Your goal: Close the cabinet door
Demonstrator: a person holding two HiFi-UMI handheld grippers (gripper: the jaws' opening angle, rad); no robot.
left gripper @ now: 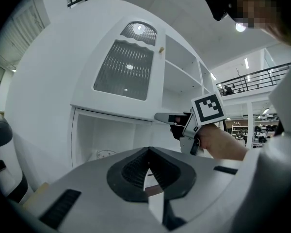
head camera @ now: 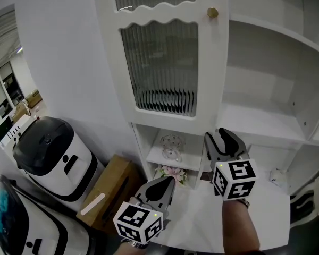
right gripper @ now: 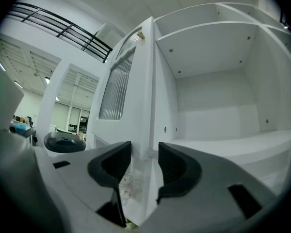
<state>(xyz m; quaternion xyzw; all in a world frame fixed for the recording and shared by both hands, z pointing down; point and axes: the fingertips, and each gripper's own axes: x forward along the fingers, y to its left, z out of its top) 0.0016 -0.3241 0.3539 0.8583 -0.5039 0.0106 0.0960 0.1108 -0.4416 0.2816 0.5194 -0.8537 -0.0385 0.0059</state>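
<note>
Left gripper [head camera: 166, 182] idles below the open cabinet door [head camera: 165, 62]; right gripper [head camera: 221, 135] at its lower corner. Left gripper view — jaws together, empty. Right gripper view — jaws apart, straddling the door's edge, presumably to swing it shut.

Way at 12 o'clock is blocked by the swung-out cabinet door [head camera: 165, 52] — shelf bay [head camera: 266, 116] at 2 o'clock is left passable.

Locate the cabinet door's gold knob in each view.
Head view: gold knob near the top, right of centre, on the cabinet door.
Left gripper view: knob upper middle, at the door's right edge.
Right gripper view: knob upper middle, near the edge-on door's top.
Shared landmark: the ribbed glass pane, left of the knob throughout.
</note>
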